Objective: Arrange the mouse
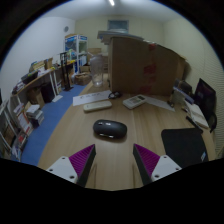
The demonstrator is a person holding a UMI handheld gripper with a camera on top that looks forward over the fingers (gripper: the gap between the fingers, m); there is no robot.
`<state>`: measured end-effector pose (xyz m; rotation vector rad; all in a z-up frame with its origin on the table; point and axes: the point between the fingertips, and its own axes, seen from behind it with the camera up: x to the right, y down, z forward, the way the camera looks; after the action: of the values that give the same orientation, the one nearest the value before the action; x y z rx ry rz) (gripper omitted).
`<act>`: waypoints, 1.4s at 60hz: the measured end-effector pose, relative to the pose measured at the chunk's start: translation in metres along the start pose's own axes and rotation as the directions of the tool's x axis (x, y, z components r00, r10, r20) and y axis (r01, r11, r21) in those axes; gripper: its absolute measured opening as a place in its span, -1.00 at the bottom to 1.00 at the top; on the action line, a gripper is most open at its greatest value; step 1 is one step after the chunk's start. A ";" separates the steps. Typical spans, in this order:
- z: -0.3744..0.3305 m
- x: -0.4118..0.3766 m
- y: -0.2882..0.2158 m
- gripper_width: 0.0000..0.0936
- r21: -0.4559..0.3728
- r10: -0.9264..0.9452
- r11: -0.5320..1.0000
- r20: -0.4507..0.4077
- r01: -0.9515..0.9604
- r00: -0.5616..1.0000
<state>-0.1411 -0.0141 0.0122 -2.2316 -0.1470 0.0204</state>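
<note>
A black computer mouse lies on the wooden table, just ahead of my fingers and slightly left of the midline between them. My gripper is open and empty; its two purple pads stand wide apart above the bare tabletop. Nothing is between the fingers.
A black mouse mat lies to the right of the fingers. A white keyboard and another lie beyond the mouse. Large cardboard boxes stand at the back, a monitor at the right, shelves at the left.
</note>
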 end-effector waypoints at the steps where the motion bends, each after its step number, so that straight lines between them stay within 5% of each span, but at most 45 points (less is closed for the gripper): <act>1: 0.006 0.004 0.000 0.65 -0.002 -0.009 1.000 0.003 0.009 1.000; 20: 0.082 0.004 -0.031 0.67 -0.011 -0.074 0.997 0.137 0.076 0.988; 34: 0.111 0.000 -0.054 0.67 -0.006 -0.065 0.998 0.131 0.066 0.989; 39: 0.114 -0.002 -0.056 0.10 0.000 -0.049 0.999 0.105 0.049 0.993; 60: 0.103 -0.002 -0.055 -0.28 -0.095 0.124 0.987 -0.056 -0.129 0.991; 73: -0.027 0.036 -0.151 -0.29 0.134 0.108 0.987 -0.125 -0.091 0.986; 84: -0.130 0.164 -0.207 -0.29 0.297 0.088 0.955 -0.269 -0.004 0.959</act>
<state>0.0098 0.0291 0.2610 -1.9152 0.0616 -0.2339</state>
